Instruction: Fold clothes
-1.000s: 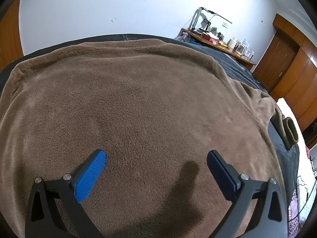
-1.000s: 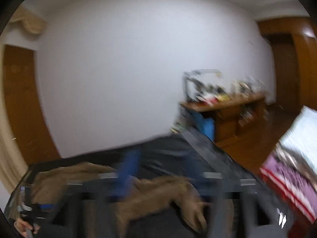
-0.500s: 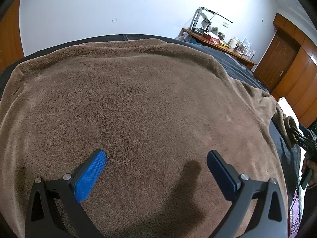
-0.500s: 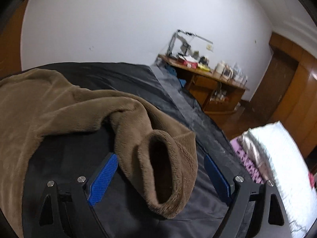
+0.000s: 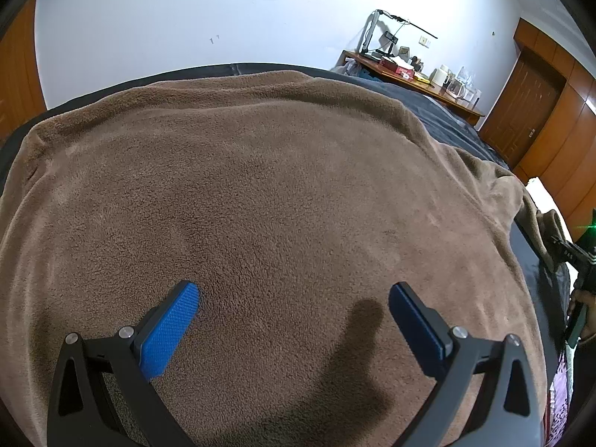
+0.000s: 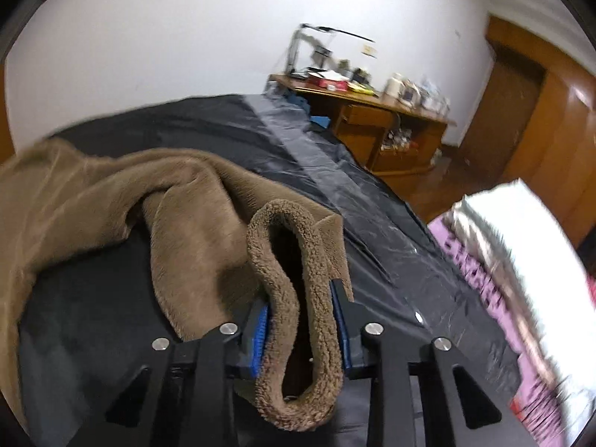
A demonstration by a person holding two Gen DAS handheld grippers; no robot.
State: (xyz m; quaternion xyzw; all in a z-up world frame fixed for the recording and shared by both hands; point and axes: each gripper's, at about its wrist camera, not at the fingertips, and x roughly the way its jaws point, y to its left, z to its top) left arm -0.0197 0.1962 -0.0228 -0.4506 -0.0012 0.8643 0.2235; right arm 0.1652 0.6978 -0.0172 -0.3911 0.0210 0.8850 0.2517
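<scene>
Brown fleece garment (image 5: 268, 201) lies spread flat over a dark sheet (image 6: 231, 138) on the bed, body panel filling most of the left wrist view. One sleeve (image 6: 193, 216) trails off to the right side, onto bare sheet.

Left gripper (image 5: 294, 320): hangs above the fleece body, jaws spread wide, blue pads (image 5: 169, 329) clear of the fabric, nothing between them. Its shadow falls on the pile just below.

Right gripper (image 6: 301, 320): down at the sleeve cuff (image 6: 294, 298). Jaws are closing; the looped cuff stands between the two pads and both pads press against its sides. Cuff opening gapes dark, rim curls over toward the camera. Rest of the sleeve rises in a fold to the left and joins the garment body.

In the left wrist view the right gripper shows at the far right edge, with part of the person's hand (image 5: 583, 300) behind it; detail there is small and dim.

Background: white wall, wooden desk (image 6: 372, 111) with clutter, wooden door (image 5: 521, 108), a white and pink bundle (image 6: 521, 260) beside the bed, blurred.
</scene>
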